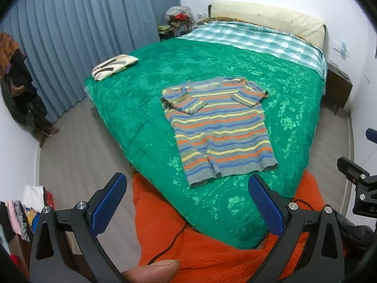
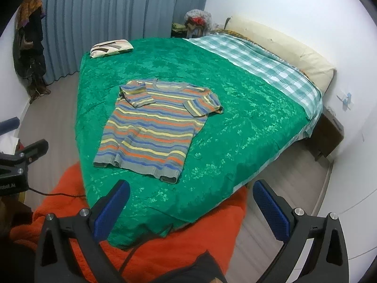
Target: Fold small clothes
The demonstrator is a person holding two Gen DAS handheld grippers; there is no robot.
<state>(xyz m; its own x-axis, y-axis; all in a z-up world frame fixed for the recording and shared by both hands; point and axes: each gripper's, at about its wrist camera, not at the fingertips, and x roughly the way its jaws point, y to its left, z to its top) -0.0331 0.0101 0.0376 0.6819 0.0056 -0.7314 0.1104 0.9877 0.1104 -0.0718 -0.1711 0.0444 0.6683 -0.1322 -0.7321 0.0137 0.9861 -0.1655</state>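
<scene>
Left gripper (image 1: 187,202) and right gripper (image 2: 191,206) are held released, nothing grasped, above an orange blanket (image 1: 212,259). Beyond, a striped shirt (image 1: 216,129) is laid flat on the green bedspread (image 1: 141,118), one sleeve folded inward. A patterned pillow (image 1: 114,67) is seen farther off.

The left claw (image 1: 187,202) and the right claw (image 2: 192,208) both hang spread wide with nothing between their blue pads (image 1: 107,208), and a thumb tip (image 1: 153,271) shows at 6 o'clock under the left one
</scene>
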